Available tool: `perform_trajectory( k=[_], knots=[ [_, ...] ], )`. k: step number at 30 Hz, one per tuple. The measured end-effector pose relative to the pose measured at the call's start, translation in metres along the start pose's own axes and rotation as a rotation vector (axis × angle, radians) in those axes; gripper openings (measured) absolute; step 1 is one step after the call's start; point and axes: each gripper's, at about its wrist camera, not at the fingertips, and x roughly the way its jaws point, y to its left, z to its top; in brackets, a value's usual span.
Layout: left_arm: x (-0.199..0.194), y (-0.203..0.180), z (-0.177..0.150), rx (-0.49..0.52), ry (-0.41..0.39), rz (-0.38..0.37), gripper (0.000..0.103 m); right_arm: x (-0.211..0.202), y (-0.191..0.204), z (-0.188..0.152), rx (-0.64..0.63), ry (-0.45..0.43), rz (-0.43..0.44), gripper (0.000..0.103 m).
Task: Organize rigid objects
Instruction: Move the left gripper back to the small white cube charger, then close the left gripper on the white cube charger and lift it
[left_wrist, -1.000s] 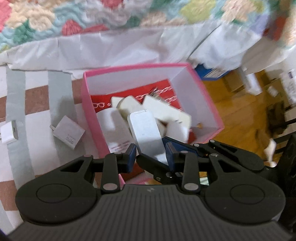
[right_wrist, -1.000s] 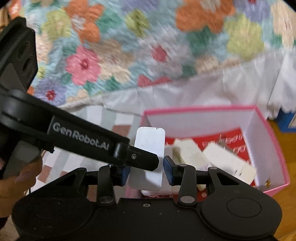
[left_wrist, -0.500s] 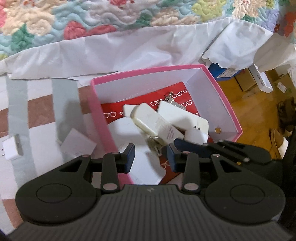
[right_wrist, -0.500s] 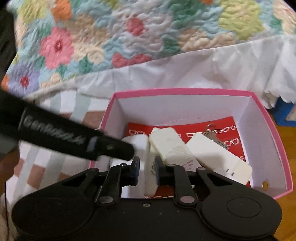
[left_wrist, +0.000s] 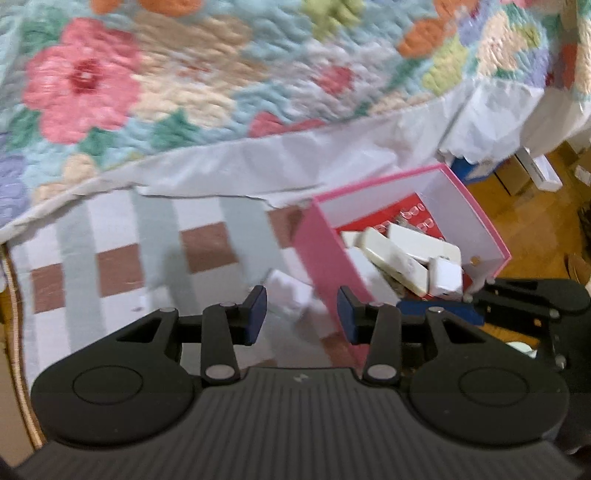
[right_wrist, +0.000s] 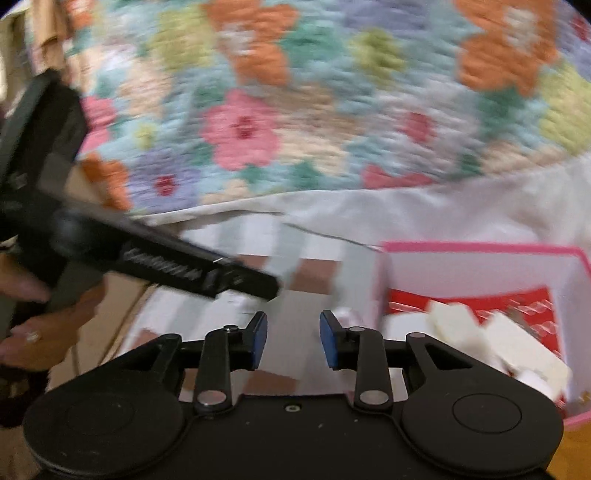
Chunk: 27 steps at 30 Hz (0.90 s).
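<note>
Surface: a checked cloth (left_wrist: 122, 254) in white, pale green and brown squares was seen under the things; both views were blurred.
Room: a floral quilt (left_wrist: 155, 81) with a white sheet (left_wrist: 258, 162) below its edge was seen behind the cloth; a wooden floor (left_wrist: 532, 229) with cartons lay to the right.
Container: a pink box (left_wrist: 325, 258) with white inner walls and a red patterned lining was set on the cloth.
Contents: several white chargers (left_wrist: 402, 254) were piled loosely in the box, some overlapping; no exact count could be made.
Loose item: one white charger block (left_wrist: 288, 295) was left on the cloth, just beside the box's outer wall.
Left gripper (left_wrist: 301, 314): jaws were opening and nothing was held; the loose block was seen beyond and between its fingers, the box to its right.
Right gripper (right_wrist: 293, 338): jaws were opening and empty; the box lay to its right, bare cloth between its fingers.
Hand (right_wrist: 40, 332): a person's hand was seen on the left gripper's handle in the right wrist view.
</note>
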Motion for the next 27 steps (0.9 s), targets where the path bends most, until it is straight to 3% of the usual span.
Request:
perform_trajectory(
  k=[7,9,17,21,24,27],
  knots=[
    [-0.015,0.059,-0.018,-0.077,-0.036,0.039,0.041,0.047,0.055,0.002,-0.154,0.059,0.032,0.048],
    [-0.011,0.077,-0.026,-0.111,-0.04,0.037,0.041,0.068,0.065,-0.002,-0.187,0.056,0.021,0.056],
    [0.037,0.139,-0.054,-0.263,0.031,-0.003,0.043,0.14,0.072,-0.021,-0.223,0.049,0.021,0.063],
    [0.06,0.162,-0.065,-0.309,0.008,0.004,0.044,0.171,0.075,-0.031,-0.265,0.046,-0.008,0.067],
    [0.076,0.173,-0.07,-0.319,-0.001,0.059,0.045,0.198,0.072,-0.032,-0.269,0.045,-0.039,0.067],
    [0.088,0.186,-0.072,-0.336,-0.012,0.049,0.045,0.225,0.073,-0.034,-0.33,0.072,-0.071,0.067]
  ],
)
